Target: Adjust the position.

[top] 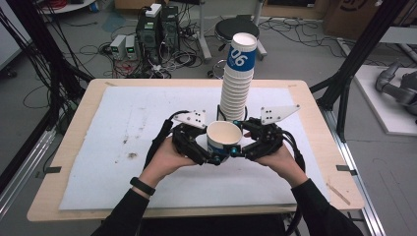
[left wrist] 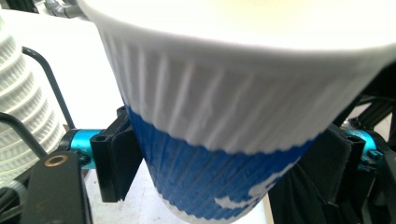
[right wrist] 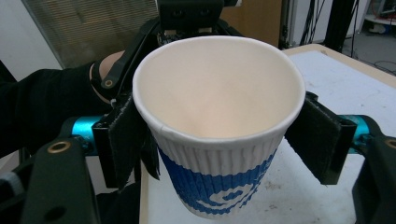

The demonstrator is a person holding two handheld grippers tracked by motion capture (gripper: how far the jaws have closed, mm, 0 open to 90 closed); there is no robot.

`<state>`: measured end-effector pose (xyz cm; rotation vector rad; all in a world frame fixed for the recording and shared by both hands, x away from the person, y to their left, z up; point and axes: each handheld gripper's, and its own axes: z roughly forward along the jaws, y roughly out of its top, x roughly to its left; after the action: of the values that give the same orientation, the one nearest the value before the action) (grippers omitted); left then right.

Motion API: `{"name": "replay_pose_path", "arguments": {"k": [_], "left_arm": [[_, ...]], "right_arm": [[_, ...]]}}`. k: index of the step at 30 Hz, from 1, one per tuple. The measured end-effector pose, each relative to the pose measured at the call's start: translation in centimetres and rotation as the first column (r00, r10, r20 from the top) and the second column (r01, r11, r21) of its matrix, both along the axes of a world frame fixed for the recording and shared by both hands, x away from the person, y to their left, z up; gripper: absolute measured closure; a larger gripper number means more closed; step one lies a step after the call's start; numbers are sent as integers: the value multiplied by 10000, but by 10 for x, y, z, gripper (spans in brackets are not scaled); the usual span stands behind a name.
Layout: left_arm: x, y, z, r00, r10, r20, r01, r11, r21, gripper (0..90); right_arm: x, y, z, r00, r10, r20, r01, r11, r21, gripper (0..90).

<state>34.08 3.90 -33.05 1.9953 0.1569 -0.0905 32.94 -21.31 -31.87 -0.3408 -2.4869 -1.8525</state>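
Note:
A white and blue ribbed paper cup (top: 223,137) stands upright and empty between the two grippers at the table's middle. My right gripper (top: 238,137) comes in from the right. In the right gripper view both black pads (right wrist: 123,135) press on the cup (right wrist: 219,154) just below its rim. My left gripper (top: 205,146) comes in from the left. In the left gripper view the cup (left wrist: 210,116) spans the gap between its pads (left wrist: 116,154); whether they press on it I cannot make out. A tall stack of the same cups (top: 237,83) rises right behind.
A white mat (top: 123,147) covers most of the wooden table (top: 88,98). The stack (left wrist: 21,102) stands in a black wire holder (left wrist: 51,84). Black frame posts (top: 361,49) stand beside the table; computers and cables lie on the floor behind it.

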Motion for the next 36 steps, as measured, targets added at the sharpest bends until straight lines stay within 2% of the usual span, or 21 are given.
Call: {"name": "replay_pose_path", "arguments": {"k": [1,2,8,15,21,28,36], "left_arm": [[0,0,0,10000,2,-25,-2,10000,-63,221],[0,1,0,10000,22,-30,-22,9999,-119,221],[0,2,1,9999,56,-153,-61,9994,-341,233],[1,3,1,9999,-25,-113,19,9988,-498,259],[1,4,2,9998,-8,-198,-7,9973,-736,254],[2,13,7,9998,158,-81,-165,9958,-903,254],[1,21,16,9992,401,43,-394,9926,-1151,255]], "right_arm": [[-1,0,0,9999,-24,-127,24,10000,-36,241],[0,1,0,10000,-33,-25,33,10000,-73,241],[-1,4,-1,10000,3,-49,-3,9999,-148,241],[-1,4,-1,10000,-16,-89,16,10000,-65,241],[-1,4,-2,9999,-36,-117,39,9998,201,210],[0,-6,2,9999,-84,79,79,9981,616,187],[3,-13,-1,9993,-356,64,352,9982,484,186]]}}
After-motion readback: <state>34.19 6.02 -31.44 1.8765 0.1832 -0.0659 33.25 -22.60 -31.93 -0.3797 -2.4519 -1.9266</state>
